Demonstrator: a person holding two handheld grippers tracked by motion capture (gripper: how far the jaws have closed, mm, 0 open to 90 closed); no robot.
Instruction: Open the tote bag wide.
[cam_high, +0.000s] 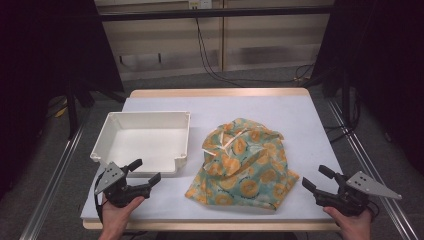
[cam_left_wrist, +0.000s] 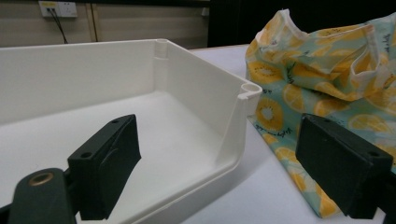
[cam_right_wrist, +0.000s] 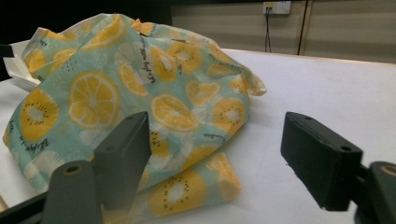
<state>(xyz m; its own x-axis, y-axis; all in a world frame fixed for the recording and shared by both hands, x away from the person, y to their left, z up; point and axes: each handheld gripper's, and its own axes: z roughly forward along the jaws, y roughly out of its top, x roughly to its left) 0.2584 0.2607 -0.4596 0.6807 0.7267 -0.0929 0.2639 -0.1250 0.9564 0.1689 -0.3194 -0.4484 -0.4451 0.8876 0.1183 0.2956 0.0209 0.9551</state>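
Two grippers sit low at the near edge of the table (cam_high: 310, 107), one at each corner, and neither touches anything. The left gripper (cam_high: 148, 171) is held in the person's left hand (cam_high: 116, 215), its jaws spread wide and empty, pointing toward the near right corner of the white tray (cam_high: 106, 131); in the left gripper view that corner's rim (cam_left_wrist: 250, 88) stands between the two black jaws, with the tray floor bare behind it. The right gripper (cam_high: 318, 177), held in the right hand (cam_high: 354, 224), also has its jaws wide apart with nothing between them, and it aims at the near right hem of the crumpled cloth (cam_high: 244, 162). The cloth, pale teal with orange citrus slices, lies heaped near the middle of the white tabletop, right of the tray; its left edge comes close to the tray's right wall, though whether they touch cannot be told from above. In the left gripper view a strip of table shows between the tray's corner and the cloth's hem (cam_left_wrist: 275, 144). In the right gripper view the cloth (cam_right_wrist: 130, 93) rises in a soft mound, its near folded corner lying flat on the table between the jaws. Bare tabletop runs along the right side and behind the cloth to the far edge, and a narrower bare band lies between cloth and near edge.
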